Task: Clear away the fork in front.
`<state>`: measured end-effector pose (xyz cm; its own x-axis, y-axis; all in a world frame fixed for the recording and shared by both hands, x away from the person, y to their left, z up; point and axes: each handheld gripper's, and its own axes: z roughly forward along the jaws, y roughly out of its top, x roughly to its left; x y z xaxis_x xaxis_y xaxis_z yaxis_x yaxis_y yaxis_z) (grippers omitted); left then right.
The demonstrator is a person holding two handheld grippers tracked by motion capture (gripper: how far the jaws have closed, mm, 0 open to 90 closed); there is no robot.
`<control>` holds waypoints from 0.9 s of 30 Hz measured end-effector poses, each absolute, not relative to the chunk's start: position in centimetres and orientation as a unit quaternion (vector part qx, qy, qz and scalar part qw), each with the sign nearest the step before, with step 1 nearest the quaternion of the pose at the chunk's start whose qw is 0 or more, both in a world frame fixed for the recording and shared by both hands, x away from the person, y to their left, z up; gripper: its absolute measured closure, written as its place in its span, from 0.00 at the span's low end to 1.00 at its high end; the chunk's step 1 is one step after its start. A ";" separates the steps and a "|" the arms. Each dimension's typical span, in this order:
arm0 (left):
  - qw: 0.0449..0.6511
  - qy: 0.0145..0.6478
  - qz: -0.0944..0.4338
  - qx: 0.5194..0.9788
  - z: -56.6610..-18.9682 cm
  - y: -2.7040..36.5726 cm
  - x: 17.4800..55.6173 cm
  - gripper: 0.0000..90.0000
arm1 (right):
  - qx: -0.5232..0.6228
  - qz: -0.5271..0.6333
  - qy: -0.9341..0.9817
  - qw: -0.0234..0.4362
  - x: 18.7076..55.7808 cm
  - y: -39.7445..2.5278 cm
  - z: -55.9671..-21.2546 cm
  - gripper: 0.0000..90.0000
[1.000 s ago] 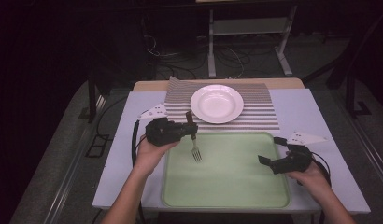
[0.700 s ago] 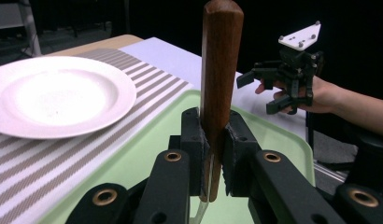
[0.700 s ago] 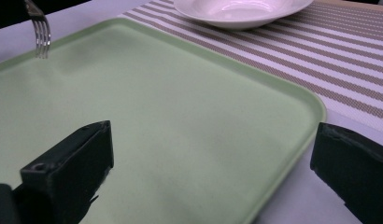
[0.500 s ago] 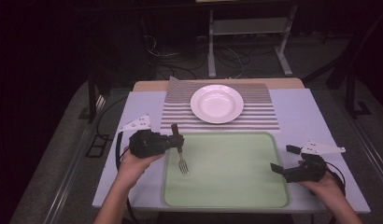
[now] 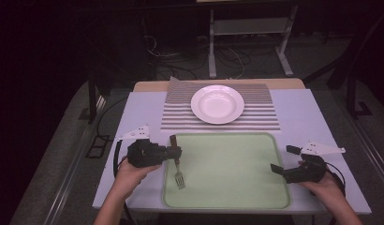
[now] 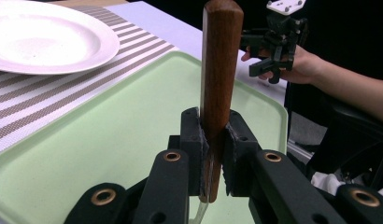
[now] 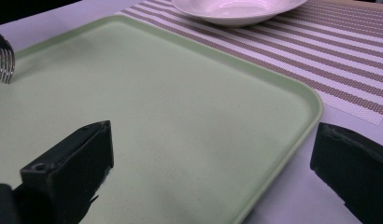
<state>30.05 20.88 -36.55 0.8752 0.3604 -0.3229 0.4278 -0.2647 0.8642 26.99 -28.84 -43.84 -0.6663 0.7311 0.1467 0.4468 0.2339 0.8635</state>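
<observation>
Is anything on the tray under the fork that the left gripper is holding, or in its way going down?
Nothing visible. The left gripper is shut on the fork, whose tines hang over bare green tray. The plate sits apart on the striped mat.

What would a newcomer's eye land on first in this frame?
Probably the fork, its wooden handle clamped in the left gripper and its tines over the near-left part of the green tray. Next, the white plate on the striped placemat behind the tray.
</observation>
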 end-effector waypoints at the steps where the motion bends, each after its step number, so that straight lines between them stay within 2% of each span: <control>1: 0.555 0.251 -0.032 0.793 -36.7 20.9 30.2 0.89 | 0.382 0.487 0.772 0.147 27.0 -28.9 -43.8 0.00; 8: 0.547 0.261 -0.011 0.795 -37.0 20.8 30.9 0.87 | 0.384 0.488 0.770 0.151 27.0 -29.0 -43.8 0.00; 27: 0.510 0.318 -0.001 0.799 -39.6 18.2 35.1 0.81 | 0.379 0.487 0.771 0.154 27.1 -28.9 -43.7 0.00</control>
